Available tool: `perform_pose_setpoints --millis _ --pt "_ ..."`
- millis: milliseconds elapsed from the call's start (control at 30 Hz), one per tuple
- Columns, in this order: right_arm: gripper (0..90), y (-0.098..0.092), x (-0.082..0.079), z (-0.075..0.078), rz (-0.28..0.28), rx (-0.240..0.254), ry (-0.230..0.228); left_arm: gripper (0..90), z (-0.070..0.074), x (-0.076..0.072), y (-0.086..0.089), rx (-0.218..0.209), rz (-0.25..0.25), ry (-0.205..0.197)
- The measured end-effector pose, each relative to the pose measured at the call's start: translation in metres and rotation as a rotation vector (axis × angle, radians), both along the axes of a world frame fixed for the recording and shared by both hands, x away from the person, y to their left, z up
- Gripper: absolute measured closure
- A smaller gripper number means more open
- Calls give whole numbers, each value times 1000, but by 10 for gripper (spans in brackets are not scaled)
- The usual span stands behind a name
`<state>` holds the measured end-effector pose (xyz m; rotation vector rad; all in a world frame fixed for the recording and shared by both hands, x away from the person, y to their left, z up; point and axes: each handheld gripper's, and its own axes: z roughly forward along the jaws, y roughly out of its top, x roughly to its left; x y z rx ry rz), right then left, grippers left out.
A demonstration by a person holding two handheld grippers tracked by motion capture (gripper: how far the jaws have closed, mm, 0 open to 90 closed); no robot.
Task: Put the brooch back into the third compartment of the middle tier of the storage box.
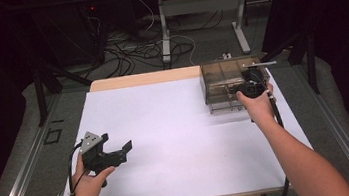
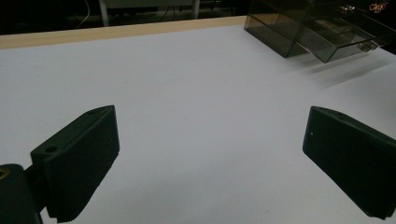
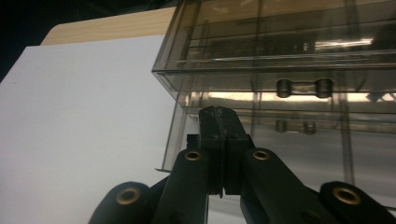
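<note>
A smoky see-through drawer box [image 1: 225, 74] stands at the far right of the white table [image 1: 166, 129]. Its lowest drawer [image 1: 224, 105] is slid out toward me. My right gripper [image 1: 246, 88] is at the box's front right, held in a hand. In the right gripper view its jaws are pressed shut [image 3: 218, 116] just before the drawer fronts, below and left of a drawer handle [image 3: 303, 87]; nothing shows between them. My left gripper [image 1: 115, 142] hovers low over the near left of the table, open and empty [image 2: 210, 123]. It faces the drawer box [image 2: 308, 32].
A wooden strip [image 1: 145, 78] runs along the table's far edge. Behind it on the floor lie cables [image 1: 146, 48] and table legs [image 1: 164, 33]. Metal rails [image 1: 25, 166] flank the table on both sides.
</note>
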<state>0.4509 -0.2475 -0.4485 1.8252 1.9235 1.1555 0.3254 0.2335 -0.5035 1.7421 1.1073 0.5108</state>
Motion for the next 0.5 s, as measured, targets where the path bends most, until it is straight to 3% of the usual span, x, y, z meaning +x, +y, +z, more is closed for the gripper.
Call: perform_pose_setpoints --millis 500 --pt "900 -40 -1 -1 -94 -21 0 42 0 0 -1 1 -1 -1"
